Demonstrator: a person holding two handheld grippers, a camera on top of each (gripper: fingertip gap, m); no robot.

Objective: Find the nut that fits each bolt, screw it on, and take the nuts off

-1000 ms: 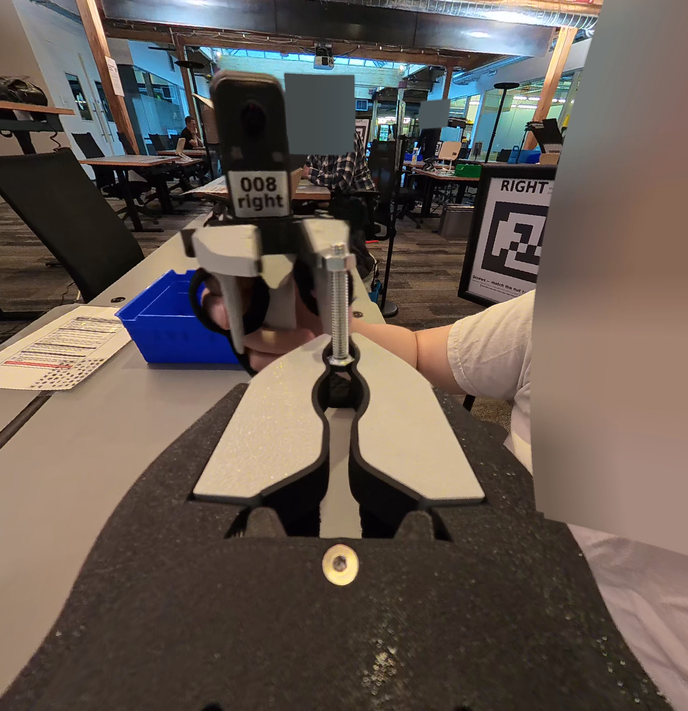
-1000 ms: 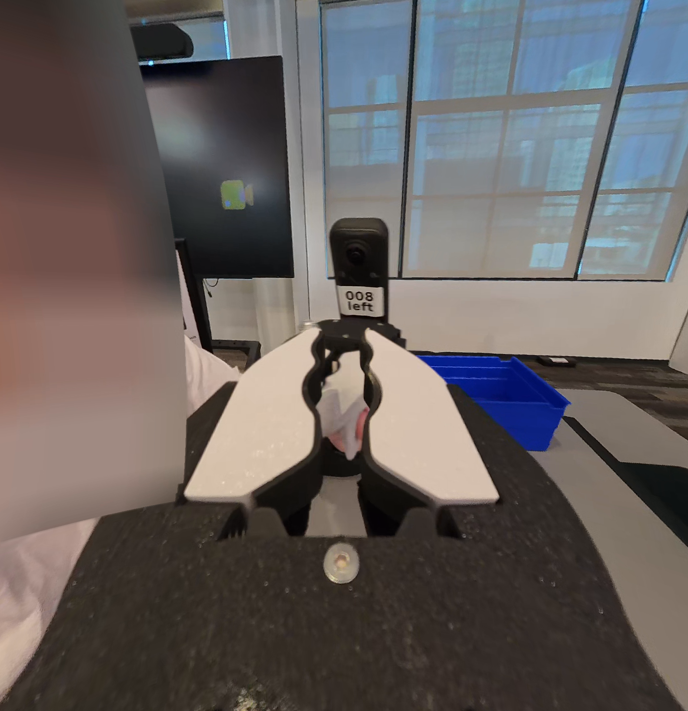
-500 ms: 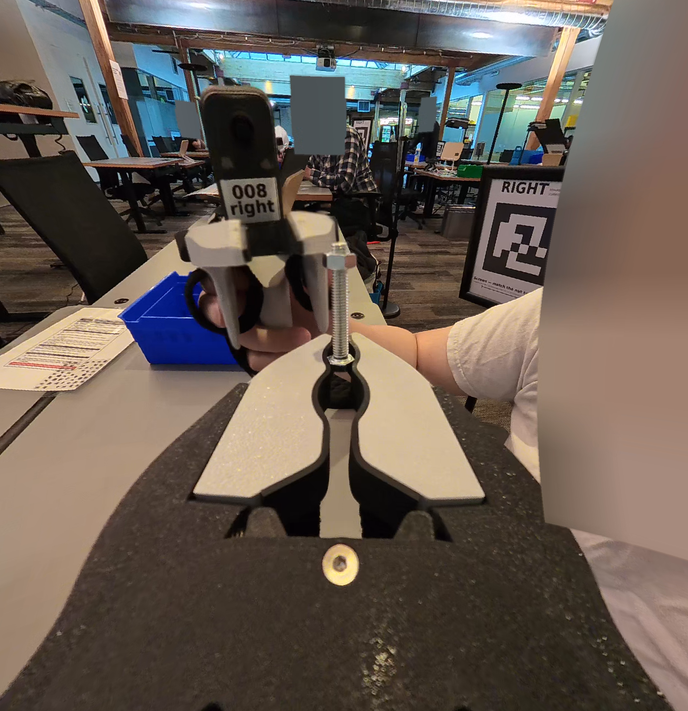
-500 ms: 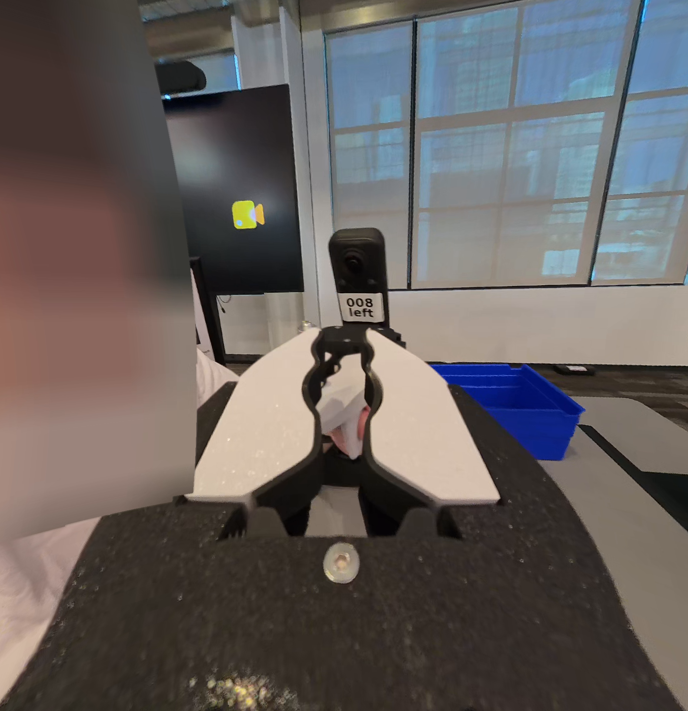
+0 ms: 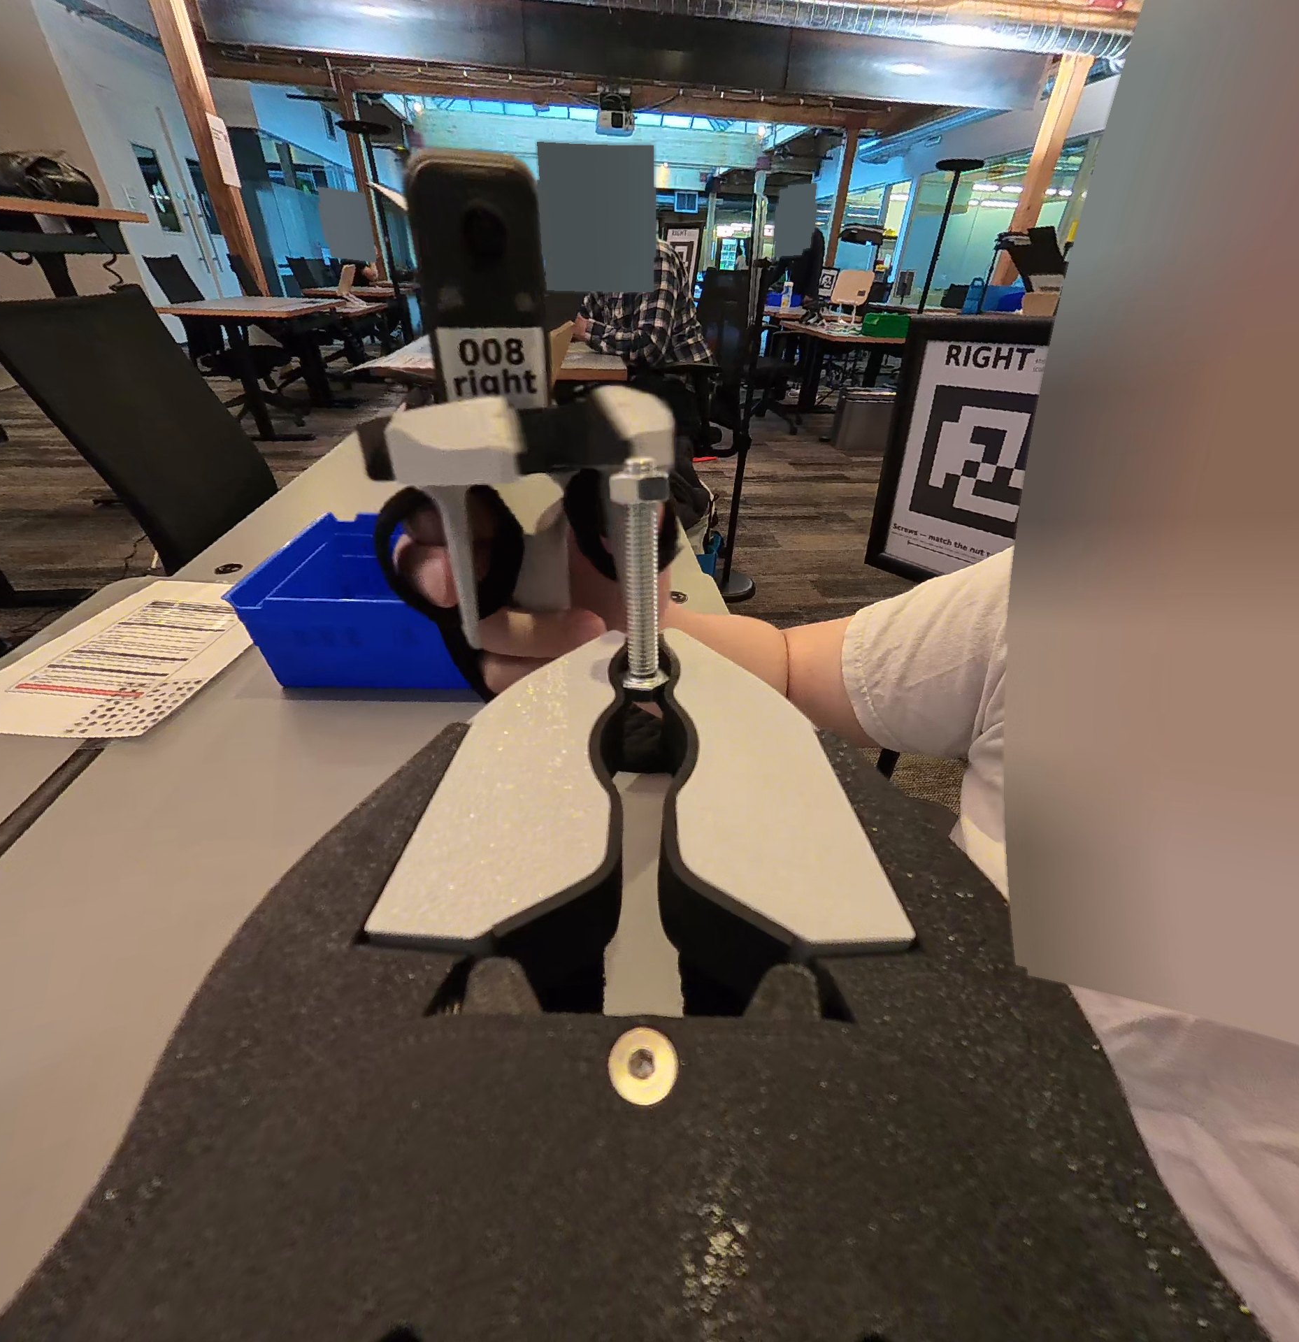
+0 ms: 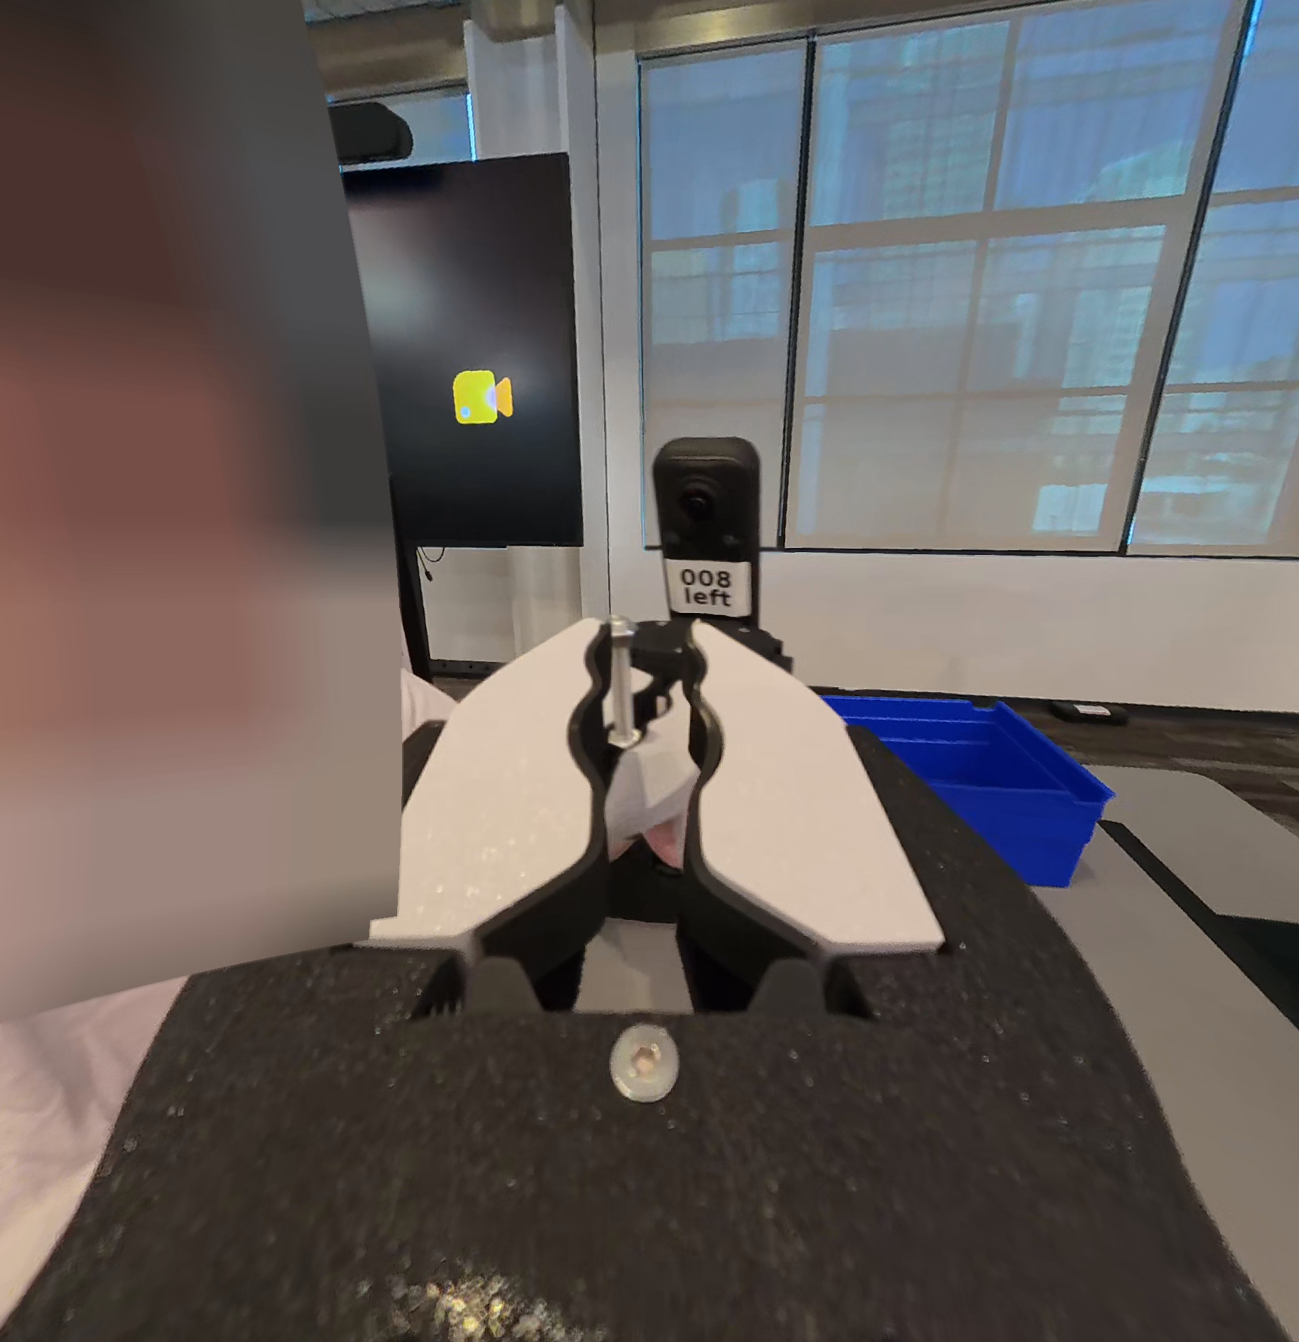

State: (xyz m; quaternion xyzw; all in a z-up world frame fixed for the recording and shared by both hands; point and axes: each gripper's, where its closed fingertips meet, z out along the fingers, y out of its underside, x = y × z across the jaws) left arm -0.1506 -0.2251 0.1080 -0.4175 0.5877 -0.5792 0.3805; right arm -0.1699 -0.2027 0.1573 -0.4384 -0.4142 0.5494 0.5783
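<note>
In the left wrist view my left gripper (image 5: 643,657) is shut on the head end of a silver bolt (image 5: 641,581), which stands upright from its fingertips. A hex nut (image 5: 638,485) sits at the top of the thread. My right gripper (image 5: 541,439) faces it, held by a hand, with its jaws wide apart; the nut is just below its right-hand finger. In the right wrist view the right gripper (image 6: 646,639) is open and the bolt (image 6: 621,682) shows between its fingertips, close to the left one. The left gripper (image 6: 643,770) is beyond it.
A blue bin (image 5: 341,617) stands on the grey table (image 5: 160,835), also in the right wrist view (image 6: 995,784). A printed sheet (image 5: 116,653) lies left of it. A framed marker sign (image 5: 973,450) stands at right. A person's arm and white sleeve (image 5: 915,675) are close by. Spacing between my two grippers at the tips: around 5 cm.
The right gripper has risen a little and shifted, so the bolt now shows between its fingertips in the right wrist view. The left gripper keeps the bolt upright.
</note>
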